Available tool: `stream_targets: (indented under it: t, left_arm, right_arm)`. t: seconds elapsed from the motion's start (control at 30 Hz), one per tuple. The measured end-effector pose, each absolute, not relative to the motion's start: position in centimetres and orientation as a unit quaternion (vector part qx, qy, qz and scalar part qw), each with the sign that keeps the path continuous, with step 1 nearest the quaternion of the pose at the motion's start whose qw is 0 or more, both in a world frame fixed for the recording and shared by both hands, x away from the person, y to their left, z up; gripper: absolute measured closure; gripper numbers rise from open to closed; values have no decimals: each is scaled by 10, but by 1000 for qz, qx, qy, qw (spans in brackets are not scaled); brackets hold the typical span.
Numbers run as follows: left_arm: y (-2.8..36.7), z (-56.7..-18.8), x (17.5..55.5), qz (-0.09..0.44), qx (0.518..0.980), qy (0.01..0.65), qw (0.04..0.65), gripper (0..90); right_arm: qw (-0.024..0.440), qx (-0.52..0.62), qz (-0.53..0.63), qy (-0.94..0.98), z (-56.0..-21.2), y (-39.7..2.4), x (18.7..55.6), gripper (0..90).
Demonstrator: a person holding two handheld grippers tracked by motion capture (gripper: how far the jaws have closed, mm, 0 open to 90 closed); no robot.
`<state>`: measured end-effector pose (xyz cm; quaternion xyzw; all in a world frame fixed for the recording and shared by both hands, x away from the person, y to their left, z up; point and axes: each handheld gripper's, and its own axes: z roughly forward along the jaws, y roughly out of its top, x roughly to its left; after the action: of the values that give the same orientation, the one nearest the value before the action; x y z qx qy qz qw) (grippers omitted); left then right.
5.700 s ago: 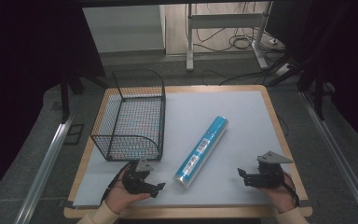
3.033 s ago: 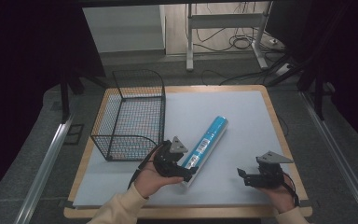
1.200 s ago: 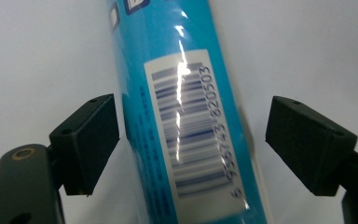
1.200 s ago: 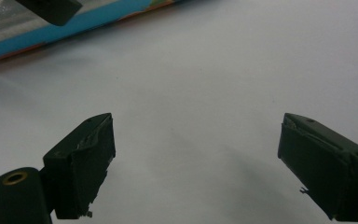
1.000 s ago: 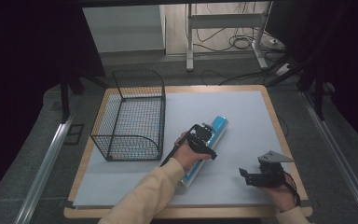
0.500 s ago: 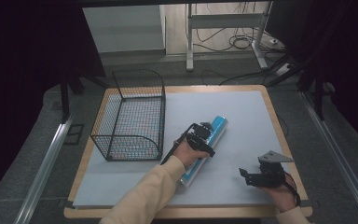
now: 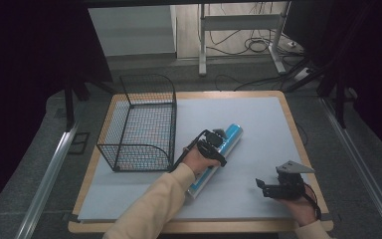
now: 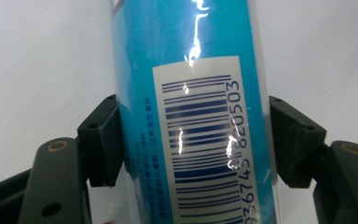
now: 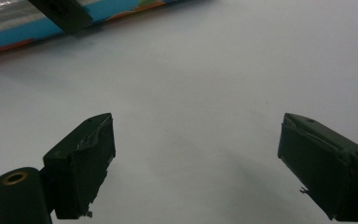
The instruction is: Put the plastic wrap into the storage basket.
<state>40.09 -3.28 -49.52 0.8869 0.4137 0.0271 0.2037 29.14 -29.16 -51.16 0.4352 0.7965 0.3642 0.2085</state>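
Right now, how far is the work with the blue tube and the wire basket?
Done: the left gripper has its jaws against both sides of the blue tube. In hand: the tube lies on the white mat, seemingly not lifted. Left, probably: moving it into the wire basket, which looks empty. The right gripper is open over bare mat.

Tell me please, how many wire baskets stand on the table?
1. The black wire basket stands on the left part of the table, beside the blue tube on which the left gripper has closed.
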Motion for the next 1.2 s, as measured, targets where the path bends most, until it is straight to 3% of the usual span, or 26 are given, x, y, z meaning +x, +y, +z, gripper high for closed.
stream_targets:
  t: [1.2]
  left_arm:
    - [2, -420, 393, 76, 877, 392, 269, 318]
  right_arm:
    - [212, 438, 369, 792, -510, -292, 291, 111]
